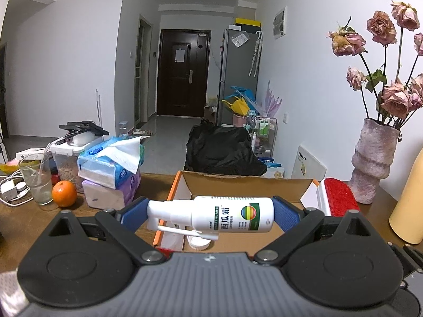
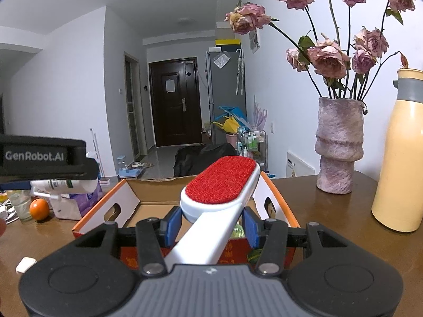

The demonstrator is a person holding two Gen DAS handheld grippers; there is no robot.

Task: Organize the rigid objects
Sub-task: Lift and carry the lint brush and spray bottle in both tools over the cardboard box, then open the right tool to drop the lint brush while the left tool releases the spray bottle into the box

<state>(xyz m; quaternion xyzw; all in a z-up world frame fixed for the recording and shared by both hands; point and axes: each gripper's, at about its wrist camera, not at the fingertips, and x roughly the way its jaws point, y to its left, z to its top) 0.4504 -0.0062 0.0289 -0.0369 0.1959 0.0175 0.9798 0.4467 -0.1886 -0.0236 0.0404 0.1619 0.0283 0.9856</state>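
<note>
My left gripper [image 1: 211,211] is shut on a white spray bottle [image 1: 232,214], which lies crosswise between the blue pads with its nozzle to the left. Behind and below the bottle is an open cardboard box [image 1: 238,185] with orange edges. My right gripper [image 2: 211,224] is shut on the white handle of a lint brush [image 2: 222,182], whose red head reaches over the box [image 2: 158,190]. The right wrist view shows the spray bottle [image 2: 68,185] at the far left, beside the box's left flap. In the left wrist view the lint brush [image 1: 338,195] shows at the box's right.
On the wooden table a vase of dried roses [image 2: 338,148] and a tall yellow flask [image 2: 399,158] stand to the right. An orange [image 1: 64,193], a glass [image 1: 37,182], tissue packs [image 1: 111,169] and cables are on the left. A white cap [image 1: 198,241] lies in the box.
</note>
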